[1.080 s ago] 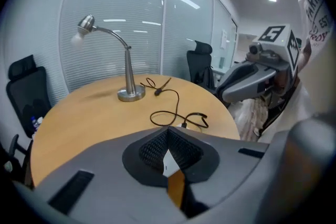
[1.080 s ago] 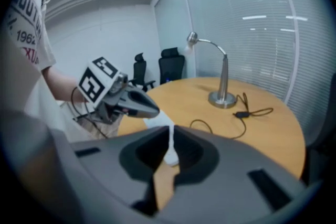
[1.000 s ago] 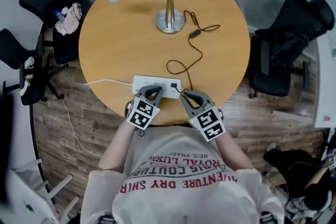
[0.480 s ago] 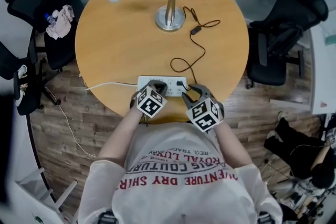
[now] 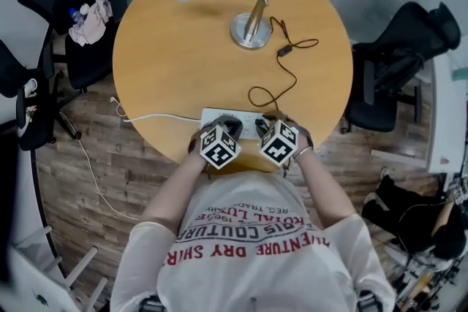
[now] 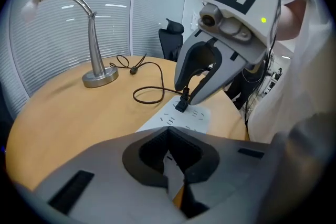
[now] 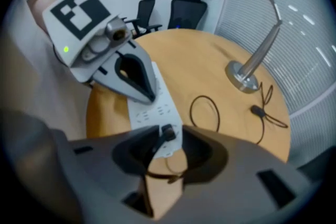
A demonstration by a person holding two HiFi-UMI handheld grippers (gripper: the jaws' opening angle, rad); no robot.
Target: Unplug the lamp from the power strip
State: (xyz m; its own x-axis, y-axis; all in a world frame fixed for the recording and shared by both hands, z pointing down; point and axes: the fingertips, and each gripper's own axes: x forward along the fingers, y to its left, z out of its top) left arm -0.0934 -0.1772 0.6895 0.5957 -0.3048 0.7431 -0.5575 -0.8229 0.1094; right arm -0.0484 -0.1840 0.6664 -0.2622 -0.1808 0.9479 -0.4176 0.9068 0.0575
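After jaws opened, downturned right gripper [image 5: 268, 126] straddles plug [image 7: 167, 132].

Silver lamp [image 5: 248, 31] upright — blk plug [image 6: 181, 105] in white pwr strip [image 5: 213, 115].

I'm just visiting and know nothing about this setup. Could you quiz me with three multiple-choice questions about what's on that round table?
1. Where on the table does the power strip lie? A at the edge nearest the person; B in the middle; C at the far edge.
2. What colour is the lamp's cord? A white; B black; C red.
3. How is the plug? A loose on the wood; B seated in the power strip; C dangling off the edge.
Answers: 1 A, it lies along the near rim; 2 B, a black line loops from lamp to power strip; 3 B, it stands upright in the power strip.
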